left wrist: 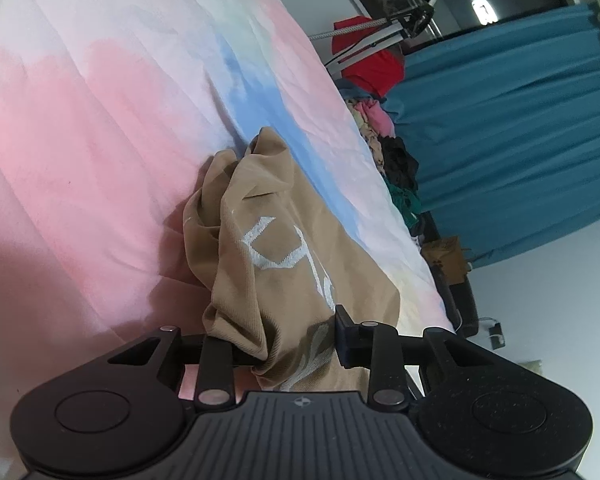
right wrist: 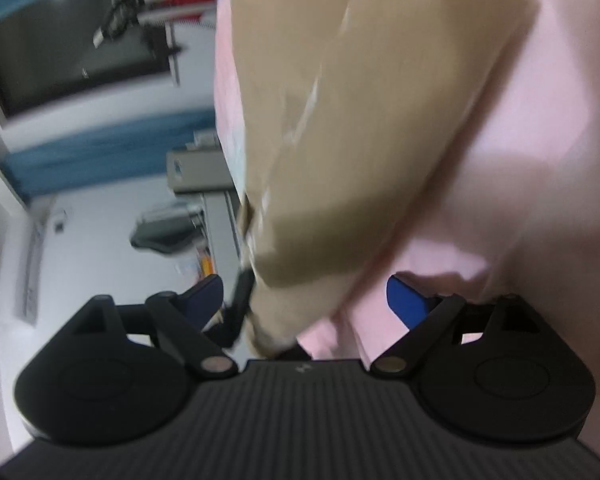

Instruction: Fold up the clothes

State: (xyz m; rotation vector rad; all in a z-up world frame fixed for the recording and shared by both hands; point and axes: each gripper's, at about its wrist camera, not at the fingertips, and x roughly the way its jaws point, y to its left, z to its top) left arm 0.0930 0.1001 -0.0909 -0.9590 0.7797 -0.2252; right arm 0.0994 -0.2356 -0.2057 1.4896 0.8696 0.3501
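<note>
Tan knit garment with white lettering (left wrist: 284, 248) lies bunched on the pink, white and blue bedspread (left wrist: 100, 128); the left gripper (left wrist: 296, 348) pinches its near end. From the right wrist, the blurred right gripper (right wrist: 304, 300) stands wide, the tan cloth between its blue pads (right wrist: 406, 304), ungripped.

Your left gripper (left wrist: 296, 348) and right gripper (right wrist: 304, 300) are matte black, ribbed-bodied, silver-riveted; pads blue.
</note>
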